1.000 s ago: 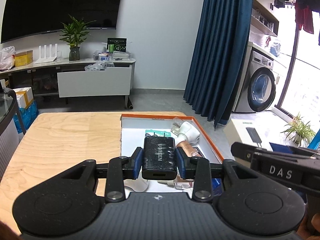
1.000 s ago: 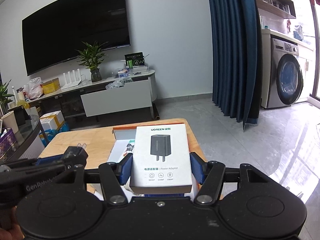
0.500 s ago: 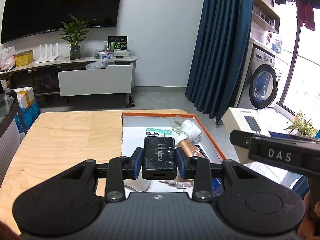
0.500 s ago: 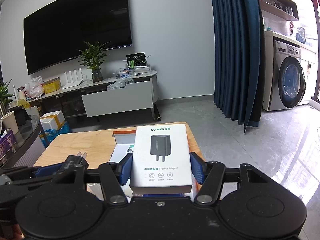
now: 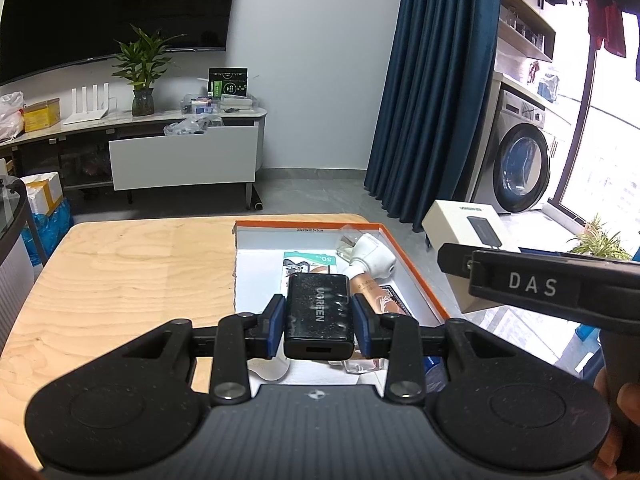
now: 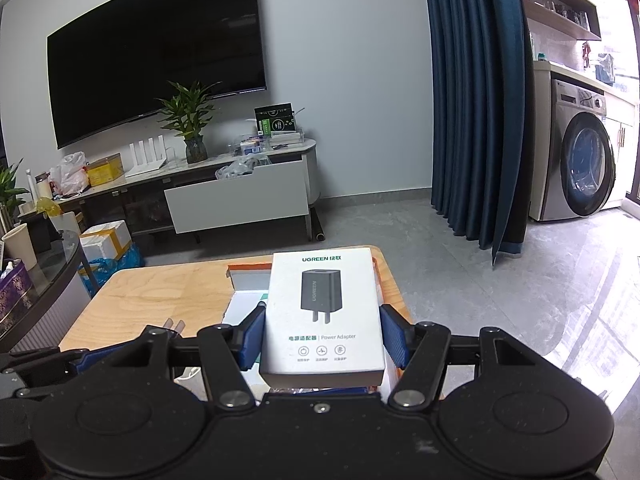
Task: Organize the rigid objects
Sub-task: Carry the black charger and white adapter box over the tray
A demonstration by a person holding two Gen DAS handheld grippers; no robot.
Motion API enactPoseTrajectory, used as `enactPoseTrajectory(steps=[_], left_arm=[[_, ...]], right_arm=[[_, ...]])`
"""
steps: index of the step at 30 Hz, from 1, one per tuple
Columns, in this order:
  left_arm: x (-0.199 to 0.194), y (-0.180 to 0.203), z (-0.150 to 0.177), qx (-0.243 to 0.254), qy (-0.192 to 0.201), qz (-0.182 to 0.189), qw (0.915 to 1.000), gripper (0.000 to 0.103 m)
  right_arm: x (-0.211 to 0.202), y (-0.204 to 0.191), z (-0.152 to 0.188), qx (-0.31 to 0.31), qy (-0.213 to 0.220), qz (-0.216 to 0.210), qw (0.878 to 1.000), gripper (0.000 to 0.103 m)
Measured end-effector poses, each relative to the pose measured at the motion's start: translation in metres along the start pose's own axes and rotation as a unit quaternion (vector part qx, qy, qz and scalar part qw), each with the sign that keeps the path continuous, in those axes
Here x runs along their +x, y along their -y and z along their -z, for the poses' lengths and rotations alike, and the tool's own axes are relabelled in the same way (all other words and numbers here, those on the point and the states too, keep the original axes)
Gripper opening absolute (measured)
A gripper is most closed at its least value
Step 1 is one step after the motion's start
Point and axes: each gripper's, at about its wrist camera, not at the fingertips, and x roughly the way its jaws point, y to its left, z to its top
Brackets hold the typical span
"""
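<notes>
Charger (image 5: pixel 319 316) sat clamped in left tongs (image 5: pixel 319 330) above tray (image 5: pixel 416 276); right tongs (image 6: pixel 322 340) gripped its box (image 6: pixel 323 316). Both looked light, stiff; side grips suit them, though plastic seemed slick.

Hidden behind the black charger (image 5: pixel 319 317): most of the green card (image 5: pixel 310 261) and tube (image 5: pixel 370 290) in the orange-rimmed tray (image 5: pixel 412 270). Cut off at five o'clock: a hand (image 5: pixel 618 432). Covered by the white adapter box (image 6: pixel 323 316): the tray's far right part. Too small to read: print under the box's icons.
</notes>
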Motion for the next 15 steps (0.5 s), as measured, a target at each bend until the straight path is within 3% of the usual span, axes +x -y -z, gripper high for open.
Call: enactPoseTrajectory(steps=[15], left_arm=[[0.0069,0.003,0.0036,0.0,-0.009,0.003,1.0,0.036]], right_arm=[[0.0072,0.0005,0.0003,0.0,-0.007,0.0,1.0,0.073]])
